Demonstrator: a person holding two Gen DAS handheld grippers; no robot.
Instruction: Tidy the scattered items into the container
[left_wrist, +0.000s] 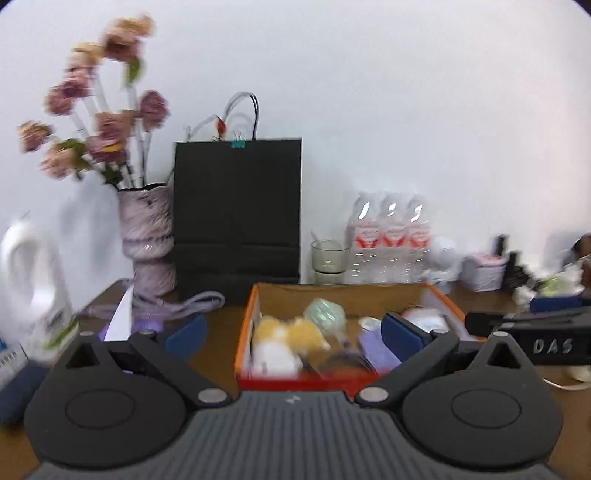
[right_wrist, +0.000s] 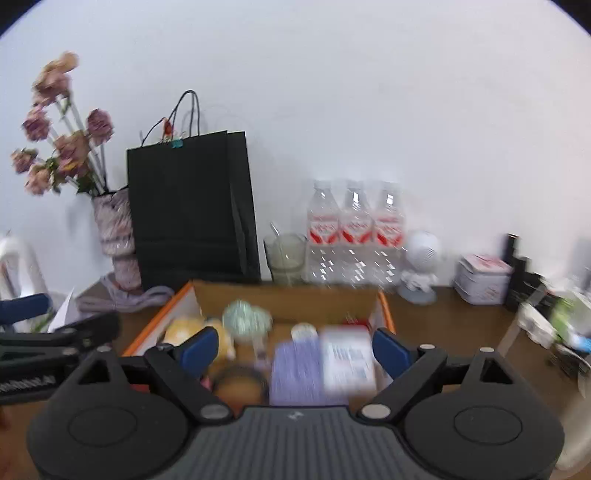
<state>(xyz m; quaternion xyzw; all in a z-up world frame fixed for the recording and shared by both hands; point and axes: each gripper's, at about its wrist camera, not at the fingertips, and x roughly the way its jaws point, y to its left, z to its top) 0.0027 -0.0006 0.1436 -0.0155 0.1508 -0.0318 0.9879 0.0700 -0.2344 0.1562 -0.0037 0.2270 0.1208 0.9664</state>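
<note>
Both views are blurred. The left tongs (left_wrist: 293, 334) stand spread wide with nothing between the blue pads, and the right tongs (right_wrist: 293, 350) are likewise wide apart and empty. Just beyond them on the brown table (left_wrist: 218, 332) sits the orange-rimmed box (left_wrist: 245, 325), holding a yellow plush toy (left_wrist: 291, 334), a pale green ball (left_wrist: 325, 314), a purple packet (right_wrist: 295, 365) and a white carton (right_wrist: 347, 360). Behind it stand a black paper bag (left_wrist: 238, 210), a vase of flowers (left_wrist: 147, 236) and three water bottles (left_wrist: 389, 236) against the white wall
</note>
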